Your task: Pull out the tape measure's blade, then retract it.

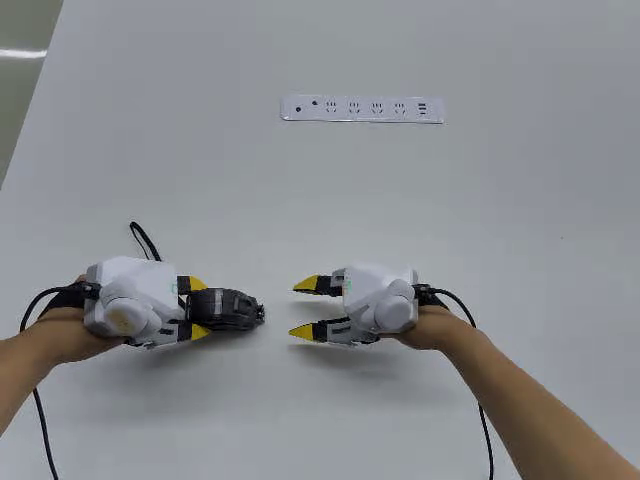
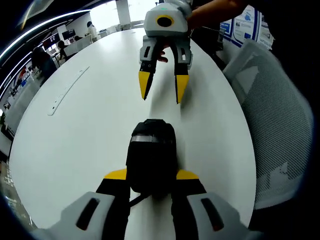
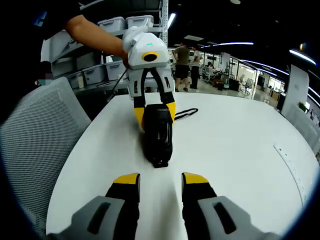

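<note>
left tongs (image 1: 200, 308) clamp the black plastic tape measure (image 1: 232, 308) on the white counter (image 1: 300, 190), near left; right tongs (image 1: 303, 308) gape empty just right of it. pulling hasn't begun: next, right tongs should pinch the blade at its tip.

Mostly plastic, smooth and matt

My left gripper (image 1: 200, 308) and right gripper (image 1: 300, 310) have smooth, faintly glossy white plastic shells with matt yellow tips; the tape measure (image 1: 228, 308) looks like black, matt plastic. The table (image 1: 330, 200) is smooth matt white, the power strip (image 1: 362, 108) at upper centre white plastic, the chair (image 2: 280, 125) grey mesh cloth.
</note>
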The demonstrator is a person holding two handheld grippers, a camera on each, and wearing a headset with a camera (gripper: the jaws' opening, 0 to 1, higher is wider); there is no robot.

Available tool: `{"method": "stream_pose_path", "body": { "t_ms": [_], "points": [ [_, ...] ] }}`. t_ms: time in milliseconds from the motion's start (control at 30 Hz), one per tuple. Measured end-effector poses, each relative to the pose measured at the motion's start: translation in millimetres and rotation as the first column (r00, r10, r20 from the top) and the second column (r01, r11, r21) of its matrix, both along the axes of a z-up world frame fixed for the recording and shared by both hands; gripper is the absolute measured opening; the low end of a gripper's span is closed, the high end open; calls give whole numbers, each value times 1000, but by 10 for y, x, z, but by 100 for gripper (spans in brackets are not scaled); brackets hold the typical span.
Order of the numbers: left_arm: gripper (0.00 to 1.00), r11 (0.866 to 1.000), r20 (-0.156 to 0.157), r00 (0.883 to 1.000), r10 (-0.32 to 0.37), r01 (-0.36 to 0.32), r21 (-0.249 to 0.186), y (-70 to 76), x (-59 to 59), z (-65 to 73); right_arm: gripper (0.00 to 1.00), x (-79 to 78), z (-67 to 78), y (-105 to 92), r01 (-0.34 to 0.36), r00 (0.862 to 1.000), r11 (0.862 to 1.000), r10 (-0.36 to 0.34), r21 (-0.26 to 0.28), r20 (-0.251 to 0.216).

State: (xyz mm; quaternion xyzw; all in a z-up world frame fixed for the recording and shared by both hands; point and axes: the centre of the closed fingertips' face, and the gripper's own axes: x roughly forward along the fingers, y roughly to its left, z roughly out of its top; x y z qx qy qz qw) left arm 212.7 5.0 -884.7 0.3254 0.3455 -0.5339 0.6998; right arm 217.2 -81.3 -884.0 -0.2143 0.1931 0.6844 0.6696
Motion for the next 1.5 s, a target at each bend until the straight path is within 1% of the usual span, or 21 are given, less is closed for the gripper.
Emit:
{"method": "stream_pose_path", "body": {
  "t_ms": [67, 200, 333, 567, 700, 1167, 1233, 1500],
  "points": [
    [27, 1000, -1, 1000, 1, -1, -1, 3, -1, -4, 30, -9, -24, 42, -12, 1000, 1000, 12, 1, 1],
    [27, 1000, -4, 1000, 2, -2, -3, 20, 9, -18, 30, -13, -95, 101, -29, 1000, 1000, 29, -9, -1],
    [27, 1000, -5, 1000, 0, 0, -7, 22, 9, -22, 29, -10, -123, 145, -35, 999, 999, 34, -8, -5],
    [27, 1000, -5, 1000, -15, 15, -9, 21, 4, -25, 21, -10, -167, 264, -52, 999, 999, 52, 0, -3],
    [27, 1000, -5, 1000, -16, 16, -14, 27, 6, -33, 22, -21, -201, 317, -73, 997, 997, 73, -9, -8],
    [27, 999, -11, 1000, -12, 12, -40, 13, 2, -23, 17, -28, -322, 368, -96, 995, 995, 96, -34, -13],
    [27, 999, -10, 1000, -11, 11, -44, 13, 3, -22, 16, -29, -321, 377, -94, 995, 995, 93, -30, -22],
    [27, 998, -19, 1000, 2, -3, -65, 5, 3, -14, 15, -19, -317, 400, -90, 996, 995, 89, -31, -28]
  ]
}}
